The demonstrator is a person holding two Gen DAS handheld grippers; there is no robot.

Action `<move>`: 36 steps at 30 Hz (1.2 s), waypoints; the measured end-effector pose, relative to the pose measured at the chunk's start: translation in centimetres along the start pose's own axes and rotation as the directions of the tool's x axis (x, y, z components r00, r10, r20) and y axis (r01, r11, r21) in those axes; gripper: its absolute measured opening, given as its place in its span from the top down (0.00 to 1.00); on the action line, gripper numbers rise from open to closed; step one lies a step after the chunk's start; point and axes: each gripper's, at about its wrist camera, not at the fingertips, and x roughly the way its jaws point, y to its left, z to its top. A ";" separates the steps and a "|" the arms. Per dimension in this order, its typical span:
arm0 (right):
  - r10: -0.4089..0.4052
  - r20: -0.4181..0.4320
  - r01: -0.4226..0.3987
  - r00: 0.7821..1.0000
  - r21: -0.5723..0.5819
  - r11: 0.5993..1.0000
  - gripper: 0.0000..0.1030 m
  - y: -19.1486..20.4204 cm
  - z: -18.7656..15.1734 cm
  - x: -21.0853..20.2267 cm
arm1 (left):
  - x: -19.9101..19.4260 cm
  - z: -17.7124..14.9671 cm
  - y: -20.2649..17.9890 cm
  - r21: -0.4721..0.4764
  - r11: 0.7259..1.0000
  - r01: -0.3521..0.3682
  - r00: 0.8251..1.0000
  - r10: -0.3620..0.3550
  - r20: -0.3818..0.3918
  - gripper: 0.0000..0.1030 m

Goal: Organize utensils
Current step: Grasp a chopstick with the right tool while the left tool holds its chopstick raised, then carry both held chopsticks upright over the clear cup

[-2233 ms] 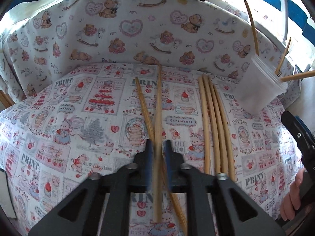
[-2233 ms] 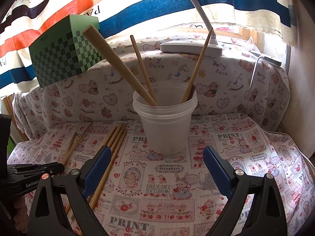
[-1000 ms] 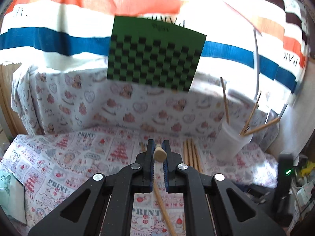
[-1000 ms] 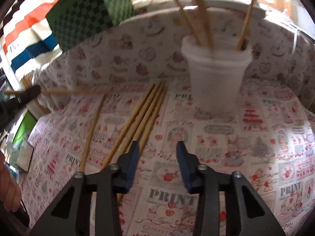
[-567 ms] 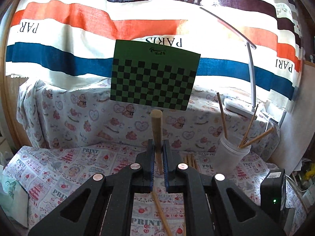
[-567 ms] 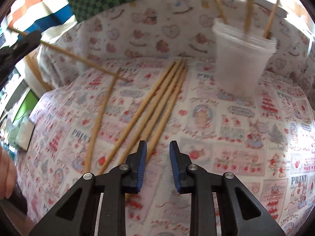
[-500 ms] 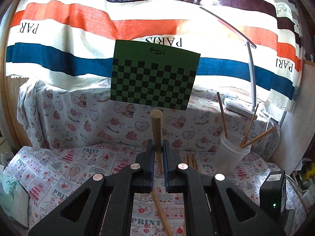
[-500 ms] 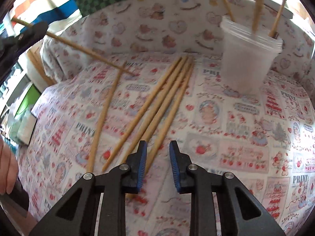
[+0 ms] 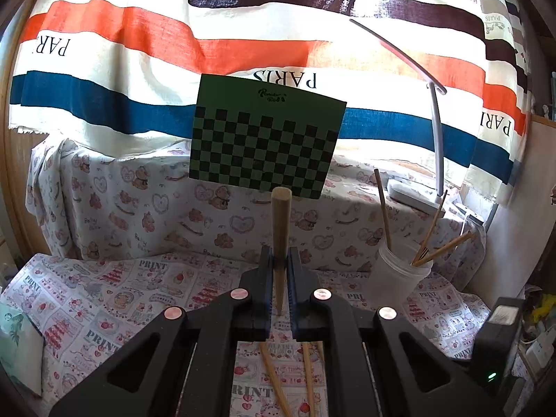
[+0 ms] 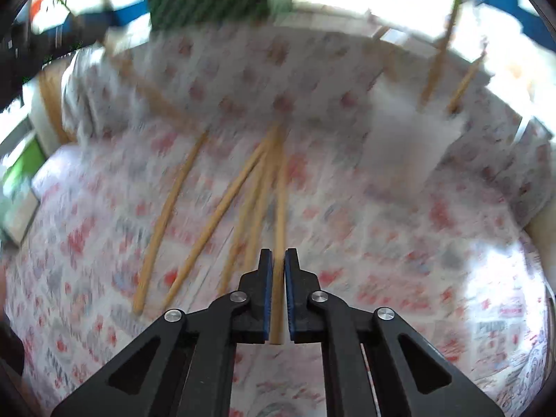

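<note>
Right gripper (image 10: 279, 260) slid in over loose chopsticks since half a second back, jaws just been closing, now pinching one chopstick (image 10: 279, 215) lying on printed cloth (image 10: 399, 243), aimed steeply down. Left gripper (image 9: 280, 257) clamped on another chopstick (image 9: 280, 222), butt end poking up past tips, lifted above table. Plastic cup (image 9: 399, 274) with sticks off to right. Right view badly blurred, cup barely readable there.

Green-and-black checkered board (image 9: 266, 142); white curtain (image 9: 146, 45) striped orange, blue, dark brown; white tablecloth (image 9: 104, 309) printed red and pink; tan wooden chopsticks (image 10: 163, 222); translucent white plastic cup (image 9: 396, 274).
</note>
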 end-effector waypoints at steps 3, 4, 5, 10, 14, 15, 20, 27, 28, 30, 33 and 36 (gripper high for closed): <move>-0.040 0.145 0.030 0.989 0.070 0.997 0.93 -1.9 0.5 -3.1 | 0.1 0.0 0.1 -0.004 1.000 -0.004 1.000 0.004 0.011 0.94; -0.042 0.179 0.027 0.983 0.081 0.996 0.93 -2.4 0.6 -3.9 | 0.1 0.0 0.0 -0.001 1.000 -0.006 1.000 0.007 0.015 0.94; -0.033 0.207 0.014 0.978 0.094 0.995 0.93 -2.9 0.7 -4.6 | 0.1 -0.1 0.0 0.002 1.000 -0.007 1.000 0.007 0.017 0.94; 0.009 0.327 -0.061 0.945 0.148 0.987 0.93 -4.9 1.1 -7.2 | 0.1 0.0 0.0 -0.003 1.000 0.004 1.000 -0.004 0.014 0.94; 0.012 0.425 -0.088 0.905 0.160 0.983 0.93 -4.7 1.4 -8.4 | 0.1 0.1 0.4 -0.025 1.000 0.015 1.000 -0.015 0.007 0.94; 0.014 0.448 -0.098 0.894 0.164 0.982 0.93 -4.8 1.3 -8.9 | 0.1 0.1 0.4 -0.026 1.000 0.009 1.000 -0.009 0.008 0.94; 0.003 0.536 -0.129 0.845 0.198 0.972 0.93 -6.1 1.4 -10.7 | 0.1 0.1 0.8 -0.053 0.997 0.051 0.999 -0.051 0.004 0.94; -0.072 0.584 -0.064 0.808 0.208 0.976 0.93 -6.5 1.5 -12.0 | -0.2 0.5 1.6 -0.106 0.990 0.093 0.996 -0.093 0.009 0.94; -0.056 0.581 -0.075 0.812 0.200 0.977 0.93 -6.6 1.6 -12.0 | -0.3 0.5 1.6 -0.105 0.990 0.094 0.996 -0.093 0.013 0.94; -0.044 0.590 -0.095 0.806 0.202 0.975 0.93 -6.8 1.4 -12.3 | -0.6 0.5 1.6 -0.098 0.991 0.088 0.996 -0.086 0.024 0.94; -0.035 0.617 -0.094 0.787 0.176 0.980 0.93 -6.6 1.2 -12.8 | -0.5 0.5 1.4 -0.093 0.991 0.099 0.995 -0.097 0.018 0.94; -0.030 0.617 -0.071 0.787 0.139 0.988 0.93 -6.1 1.4 -12.7 | 0.0 0.3 1.0 -0.081 0.992 0.101 0.995 -0.102 -0.005 0.94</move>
